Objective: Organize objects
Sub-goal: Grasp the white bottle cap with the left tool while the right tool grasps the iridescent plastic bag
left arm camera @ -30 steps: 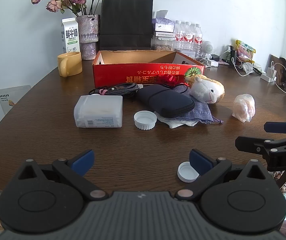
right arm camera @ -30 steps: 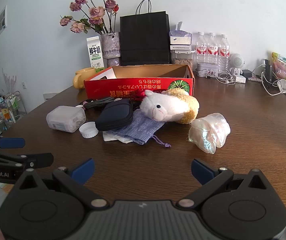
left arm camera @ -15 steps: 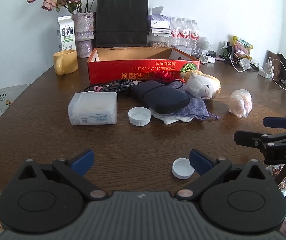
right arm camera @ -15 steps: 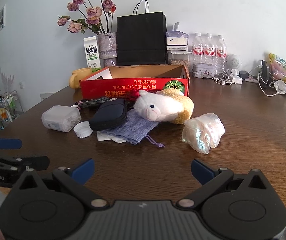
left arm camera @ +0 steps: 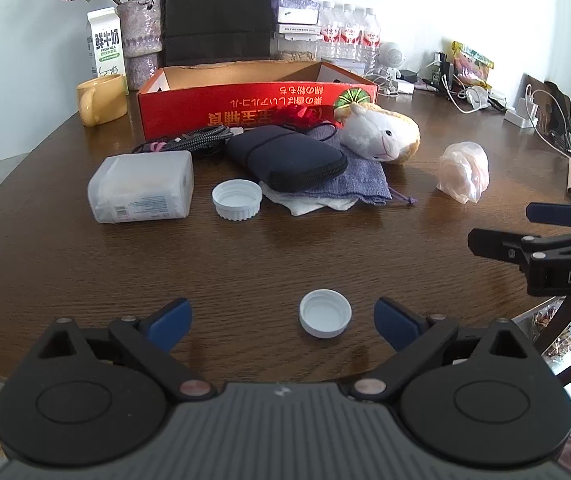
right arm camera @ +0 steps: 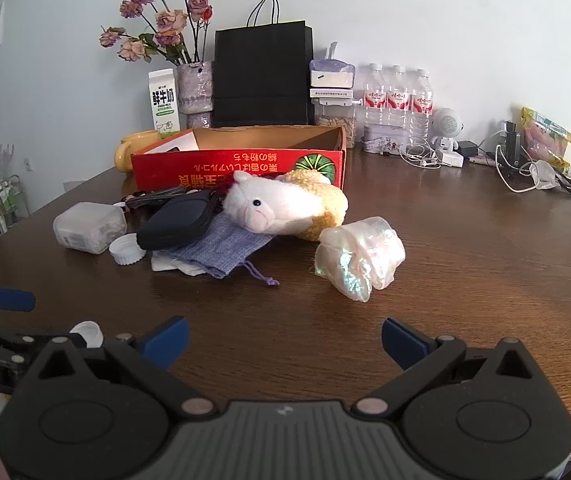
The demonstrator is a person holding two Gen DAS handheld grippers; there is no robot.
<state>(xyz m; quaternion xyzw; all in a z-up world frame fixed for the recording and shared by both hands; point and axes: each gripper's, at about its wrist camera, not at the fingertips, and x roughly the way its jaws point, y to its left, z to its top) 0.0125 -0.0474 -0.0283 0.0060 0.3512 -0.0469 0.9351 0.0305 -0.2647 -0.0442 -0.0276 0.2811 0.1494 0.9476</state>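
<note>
Tools, left (left arm camera: 281, 322) and right (right arm camera: 283, 340), spread wide over grained wood table (left arm camera: 245, 264); round ribbed white cap (left arm camera: 325, 313) between left tips.

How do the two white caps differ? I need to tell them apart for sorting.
The near cap is smaller, with a smooth-looking wall; the far cap is wider and ribbed. The near cap lies alone between the left claw's fingers; the far cap sits beside the plastic tub. Both lie open side up.

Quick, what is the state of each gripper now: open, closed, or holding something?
Left gripper: open, holding nothing; a small white cap lies on the table between its fingers.
Right gripper: open, holding nothing.
</note>
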